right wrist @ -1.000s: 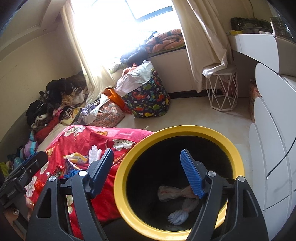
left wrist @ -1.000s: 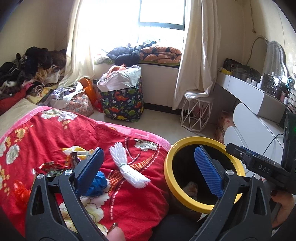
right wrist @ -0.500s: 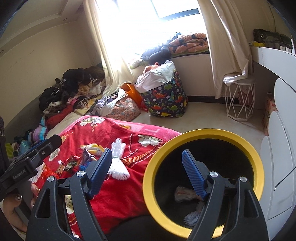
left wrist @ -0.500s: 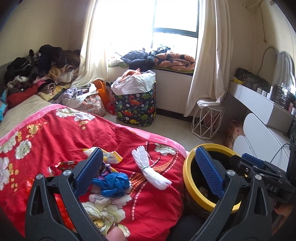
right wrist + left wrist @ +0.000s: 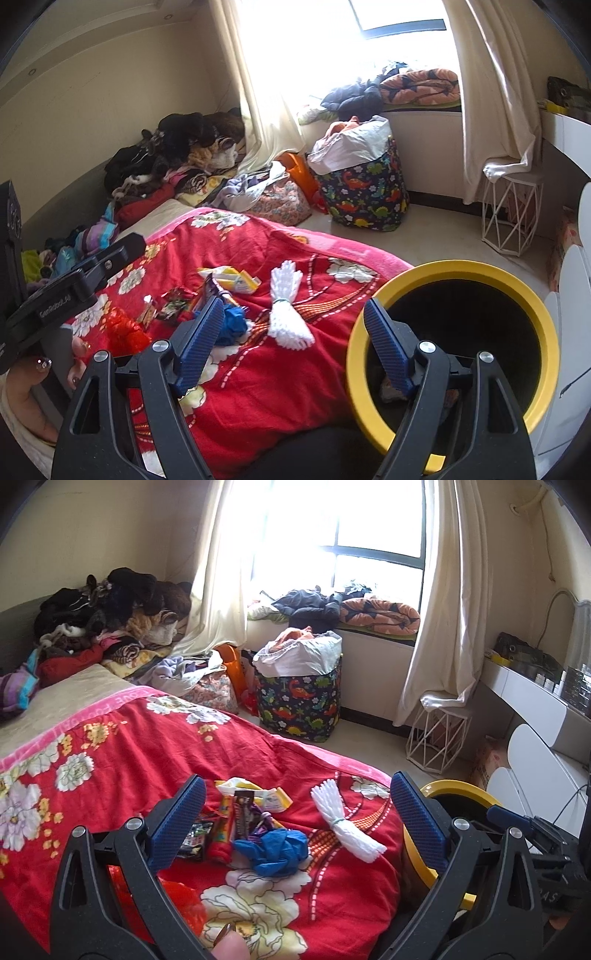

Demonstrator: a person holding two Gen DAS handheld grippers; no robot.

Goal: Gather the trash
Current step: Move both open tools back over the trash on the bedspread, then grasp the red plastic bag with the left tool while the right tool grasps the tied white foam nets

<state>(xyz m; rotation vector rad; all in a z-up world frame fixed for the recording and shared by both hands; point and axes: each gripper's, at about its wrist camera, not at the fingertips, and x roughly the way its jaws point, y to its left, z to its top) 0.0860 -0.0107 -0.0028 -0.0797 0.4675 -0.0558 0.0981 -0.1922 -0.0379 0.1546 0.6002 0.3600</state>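
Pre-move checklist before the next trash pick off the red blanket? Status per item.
1. Left gripper free: ok, jaws wide apart, nothing between them.
2. Right gripper free: ok, open and empty.
3. Trash left to pick: ok, white bundle, blue crumpled glove and snack wrappers lie on the red blanket.
4. Yellow-rimmed bin within view and mouth unobstructed: ok, beside the bed's edge.
5. Room in bin: cannot tell, the interior is mostly dark.
6. Clearance between the grippers: ok, the left gripper sits at the far left in the right wrist view, apart from the trash.
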